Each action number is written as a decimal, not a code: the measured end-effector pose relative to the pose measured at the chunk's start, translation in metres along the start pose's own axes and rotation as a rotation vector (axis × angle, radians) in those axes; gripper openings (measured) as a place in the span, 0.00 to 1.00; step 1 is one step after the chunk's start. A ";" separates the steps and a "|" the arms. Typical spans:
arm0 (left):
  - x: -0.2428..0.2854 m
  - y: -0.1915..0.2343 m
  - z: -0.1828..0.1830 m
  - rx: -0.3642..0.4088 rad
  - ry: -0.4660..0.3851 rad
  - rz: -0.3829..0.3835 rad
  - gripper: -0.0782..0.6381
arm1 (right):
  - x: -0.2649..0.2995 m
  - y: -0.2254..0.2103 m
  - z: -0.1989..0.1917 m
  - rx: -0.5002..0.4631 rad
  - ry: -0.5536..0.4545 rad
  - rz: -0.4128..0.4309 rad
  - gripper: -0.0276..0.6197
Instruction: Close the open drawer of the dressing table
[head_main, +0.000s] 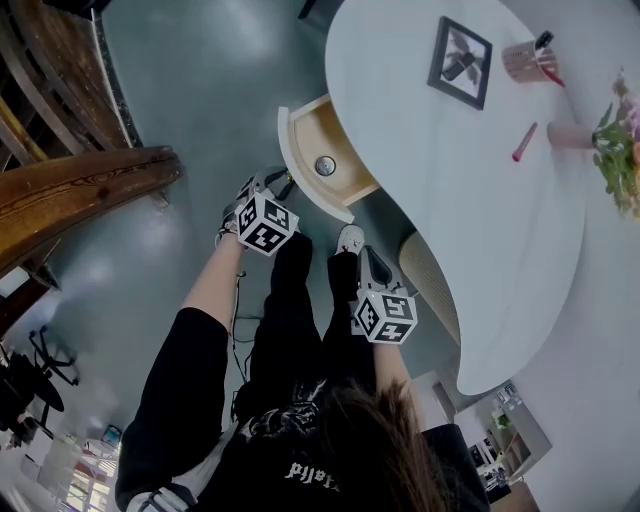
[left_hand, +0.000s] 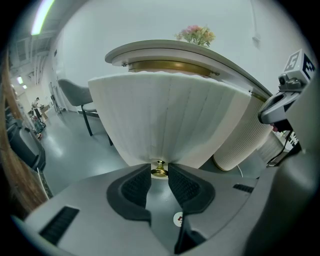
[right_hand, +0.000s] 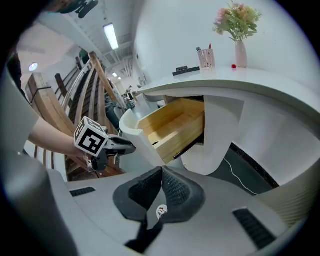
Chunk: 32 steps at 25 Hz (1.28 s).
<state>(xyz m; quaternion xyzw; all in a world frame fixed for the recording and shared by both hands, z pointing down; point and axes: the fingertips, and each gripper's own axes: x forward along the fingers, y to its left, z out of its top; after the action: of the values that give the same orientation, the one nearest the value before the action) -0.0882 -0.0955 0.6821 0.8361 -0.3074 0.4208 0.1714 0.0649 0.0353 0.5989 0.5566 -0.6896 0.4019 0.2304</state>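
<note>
The left claw (left_hand: 159, 168) has its two dark pads pinched on the small brass knob (left_hand: 159, 171) at the bottom middle of the drawer (left_hand: 165, 115)'s curved, ribbed white front. From the head view the person stands facing it, left arm reaching forward, with the marker cube just short of the drawer front.

The right claw (right_hand: 161, 170) is closed on nothing, its pads pressed together. It hangs lower and nearer the person's body, beside a ribbed cream stool (head_main: 432, 282) tucked under the desk (head_main: 450, 210).

The drawer stands pulled well out from the desk's rounded left end. Its pale wooden inside is open to view, and a small round silvery thing (head_main: 325, 165) lies on its bottom.

On the white desk top are a dark picture frame (head_main: 460, 62), a pink cup (head_main: 522, 62) holding a few items, a pink stick-shaped thing (head_main: 524, 141) lying flat, and a vase of flowers (head_main: 612, 145) near the far edge.

To the left, well apart from the desk, wooden rails (head_main: 85, 195) rise over the grey-green floor (head_main: 200, 90).
</note>
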 end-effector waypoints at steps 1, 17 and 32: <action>0.000 0.000 0.001 0.006 0.001 0.005 0.28 | -0.001 -0.001 0.000 -0.001 -0.004 -0.003 0.08; 0.013 -0.004 0.017 0.007 -0.011 0.014 0.28 | -0.002 -0.003 0.003 -0.020 -0.006 -0.017 0.08; 0.023 -0.006 0.030 0.025 -0.017 0.000 0.28 | 0.001 0.008 0.015 -0.050 0.003 0.016 0.08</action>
<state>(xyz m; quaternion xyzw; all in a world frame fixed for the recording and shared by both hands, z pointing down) -0.0553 -0.1159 0.6828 0.8417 -0.3035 0.4174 0.1585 0.0588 0.0234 0.5886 0.5447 -0.7034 0.3873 0.2419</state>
